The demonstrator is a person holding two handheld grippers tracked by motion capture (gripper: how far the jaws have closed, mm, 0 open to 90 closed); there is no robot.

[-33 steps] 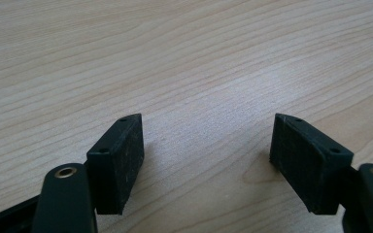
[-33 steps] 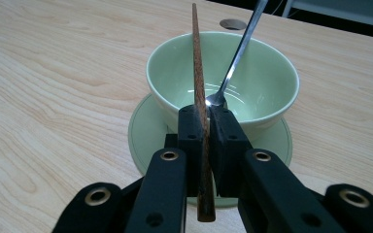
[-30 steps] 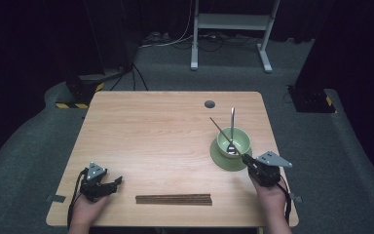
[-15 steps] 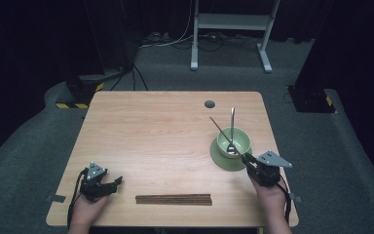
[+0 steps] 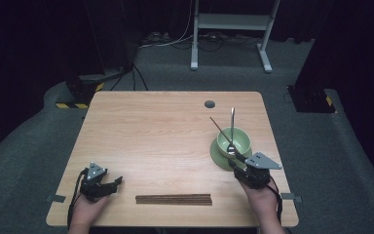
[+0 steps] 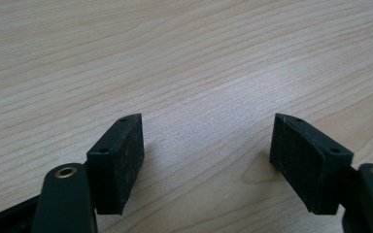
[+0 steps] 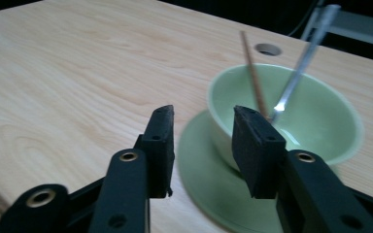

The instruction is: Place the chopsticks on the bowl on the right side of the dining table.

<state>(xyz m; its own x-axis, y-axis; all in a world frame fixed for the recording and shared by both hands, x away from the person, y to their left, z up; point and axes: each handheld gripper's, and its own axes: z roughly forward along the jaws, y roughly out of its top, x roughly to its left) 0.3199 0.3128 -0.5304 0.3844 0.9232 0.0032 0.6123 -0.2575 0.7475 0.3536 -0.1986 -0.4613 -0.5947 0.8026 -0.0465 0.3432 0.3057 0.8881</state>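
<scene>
**Observer:** Nothing much has moved since the earlier frames; your right gripper (image 5: 237,162) sits at the near edge of the saucer as before, and your left gripper (image 5: 113,184) rests at the same near-left spot on the table (image 5: 151,131).

**Operator:** Any writing or brand you can read?

**Observer:** None that I can make out on the bowl, the saucer or your grippers. Only yellow-and-black striping shows on a dark block (image 5: 80,92) on the floor beyond the far-left corner.

**Operator:** How does the bowl look?

**Observer:** Your bowl (image 7: 320,116) is pale green, smooth and glossy, standing upright on a matching green saucer (image 7: 204,179) at the right side of the table. A metal spoon (image 7: 298,73) and a single brown chopstick (image 7: 253,77) lean inside it, their upper ends rising past the far rim and spreading apart.

**Operator:** And my tongs?

**Observer:** Your right jaws stand apart with a modest gap, gripping nothing, just over the near part of the saucer and pointed at the bowl. Your left jaws are spread wide over bare wood, holding nothing. A set of dark brown chopsticks (image 5: 174,199) lies flat along the near edge, between your two hands.
</scene>
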